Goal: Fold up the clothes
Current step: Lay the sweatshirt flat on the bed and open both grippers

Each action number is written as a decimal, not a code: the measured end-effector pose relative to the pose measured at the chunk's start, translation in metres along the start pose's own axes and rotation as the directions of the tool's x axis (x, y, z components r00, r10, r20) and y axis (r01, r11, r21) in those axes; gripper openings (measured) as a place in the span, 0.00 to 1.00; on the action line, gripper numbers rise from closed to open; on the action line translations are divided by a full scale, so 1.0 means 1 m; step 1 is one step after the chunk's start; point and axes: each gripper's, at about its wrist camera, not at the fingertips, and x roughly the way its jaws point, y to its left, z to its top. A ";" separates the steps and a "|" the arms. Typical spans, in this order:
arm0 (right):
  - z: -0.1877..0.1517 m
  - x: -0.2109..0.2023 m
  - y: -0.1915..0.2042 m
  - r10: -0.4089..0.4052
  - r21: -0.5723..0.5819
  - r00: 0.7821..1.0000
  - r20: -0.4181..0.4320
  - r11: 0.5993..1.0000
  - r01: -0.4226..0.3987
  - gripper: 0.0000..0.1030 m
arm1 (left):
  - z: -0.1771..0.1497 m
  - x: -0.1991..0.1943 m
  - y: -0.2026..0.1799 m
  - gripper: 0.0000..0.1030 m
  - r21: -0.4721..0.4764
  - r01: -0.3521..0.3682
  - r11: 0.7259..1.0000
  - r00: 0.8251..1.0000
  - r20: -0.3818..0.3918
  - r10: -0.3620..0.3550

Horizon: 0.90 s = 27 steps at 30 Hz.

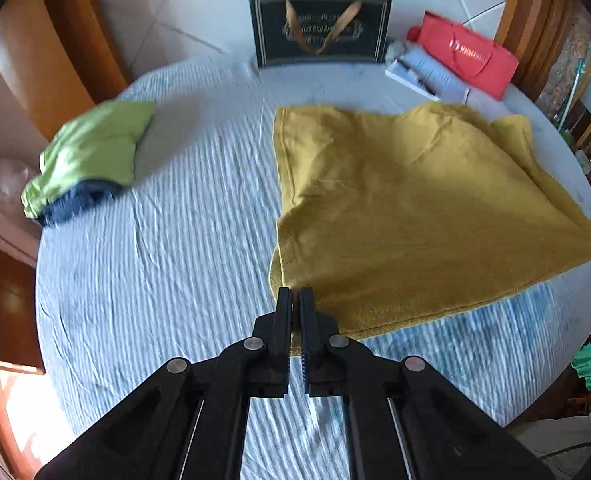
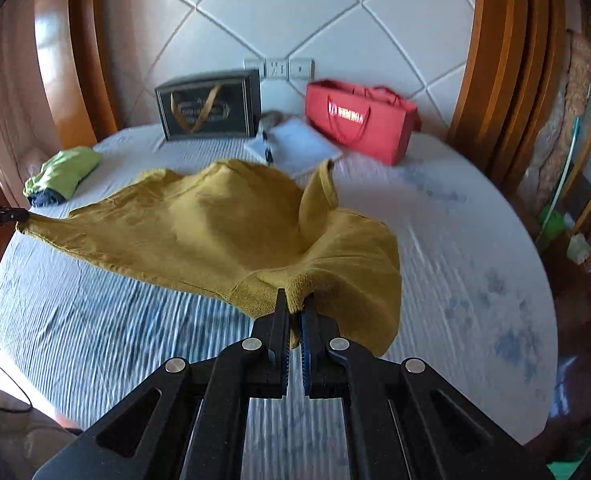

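Both claws, left (image 1: 295, 294) and right (image 2: 295, 298), clenched on sweater (image 1: 395, 200) hem corners above bed (image 1: 175, 260); keep hem taut, move together, lay flat.

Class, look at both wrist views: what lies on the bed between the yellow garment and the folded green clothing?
Only bare striped bedsheet separates the yellow garment from the folded green clothing; the left wrist view shows it best.

Mustard-yellow garment (image 1: 407, 208); blue-white striped sheet (image 1: 167, 280); lime-green bundle (image 1: 91, 152); red bag (image 2: 359, 120).
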 end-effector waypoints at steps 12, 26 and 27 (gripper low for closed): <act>-0.073 0.060 -0.039 0.021 0.122 0.944 -0.329 0.992 0.021 0.12 | -0.017 0.007 -0.002 0.33 -0.033 0.014 0.999 0.999 -0.042 -0.015; -0.075 0.105 -0.080 0.003 0.352 0.932 -0.364 0.927 0.134 0.27 | -0.002 0.075 -0.012 0.34 -0.001 0.061 0.998 0.995 -0.081 -0.061; -0.077 0.108 -0.079 0.011 0.356 0.928 -0.371 0.925 0.131 0.27 | -0.004 0.077 -0.015 0.34 0.004 0.067 0.998 0.994 -0.085 -0.066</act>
